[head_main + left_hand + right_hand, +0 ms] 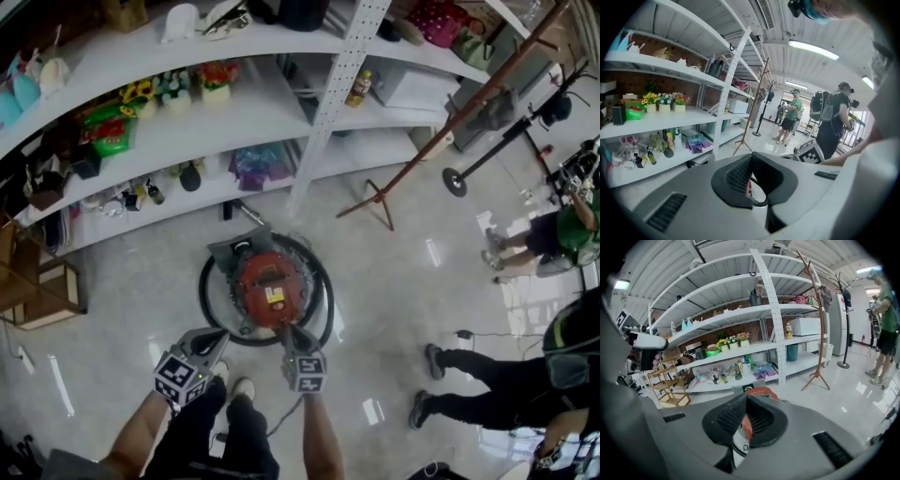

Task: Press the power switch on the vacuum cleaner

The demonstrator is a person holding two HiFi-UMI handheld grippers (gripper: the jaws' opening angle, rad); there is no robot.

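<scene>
A red vacuum (268, 284) sits on the floor with a black hose (207, 298) curled round it. The right gripper (287, 330) touches its near edge. The left gripper (217, 338) is just to the left. Far off, white shelves (272, 108) hold flowers (174, 88). People (497, 386) stand on the right.

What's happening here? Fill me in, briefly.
A person stands over a red vacuum cleaner on the floor, its black hose coiled around it, in front of stocked shelves. The right gripper points down at the near edge of the vacuum's top, jaws together and empty. Whether it touches a switch can't be told. The left gripper hangs beside it over the hose, also shut on nothing.
</scene>
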